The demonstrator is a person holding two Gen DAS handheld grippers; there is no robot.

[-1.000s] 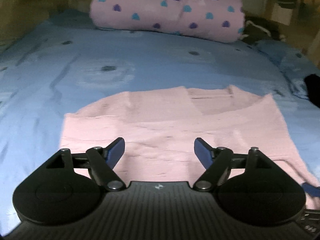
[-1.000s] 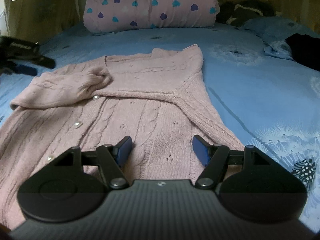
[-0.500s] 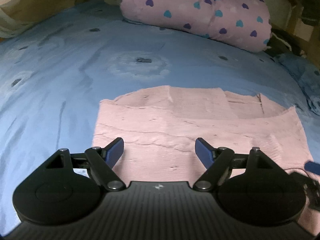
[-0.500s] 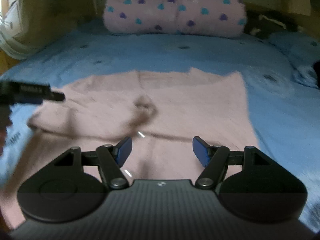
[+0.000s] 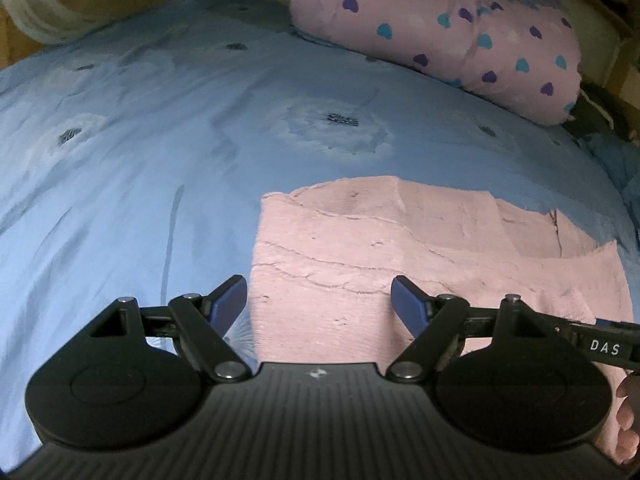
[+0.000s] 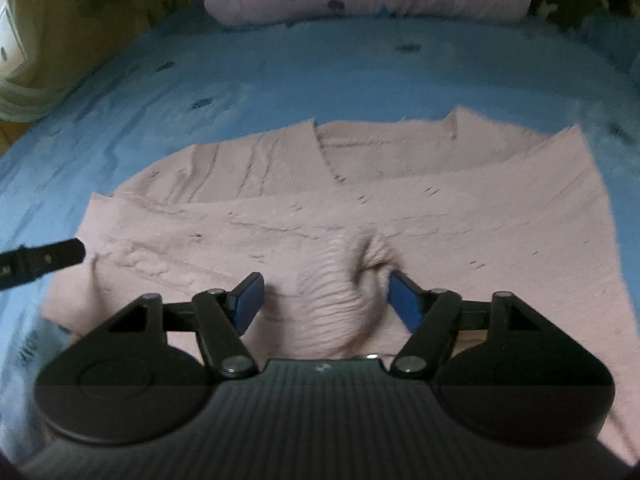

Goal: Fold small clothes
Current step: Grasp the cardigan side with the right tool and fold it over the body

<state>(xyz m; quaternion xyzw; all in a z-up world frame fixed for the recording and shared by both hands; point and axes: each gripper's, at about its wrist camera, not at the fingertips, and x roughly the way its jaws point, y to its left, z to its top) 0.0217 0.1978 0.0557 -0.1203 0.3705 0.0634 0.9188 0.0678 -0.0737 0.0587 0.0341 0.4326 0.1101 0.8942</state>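
Left wrist view puts your left gripper (image 5: 318, 302) over the left edge of the pink cable-knit cardigan (image 5: 420, 256), which lies flat on the blue flower-print bedsheet (image 5: 160, 140), well short of the pink heart-dotted rolled quilt (image 5: 440, 28) at the head of the bed. Its jaws stand spread with nothing pinched; the knit shows between them but the blue pads (image 5: 228, 304) are clear of it.

Your right gripper (image 6: 324, 300) hangs over the middle of the cardigan, right above the ribbed sleeve cuff (image 6: 344, 280) that lies folded across the front. Its jaws are spread too, with the cuff in the gap and no pad pressing it.

You seem to be between folds: the sleeves look tucked in, and the body fold is not yet done. Next you would likely need both grippers on matching points of one edge, each pinching every layer, so the sleeve does not slip out as the fold goes over.
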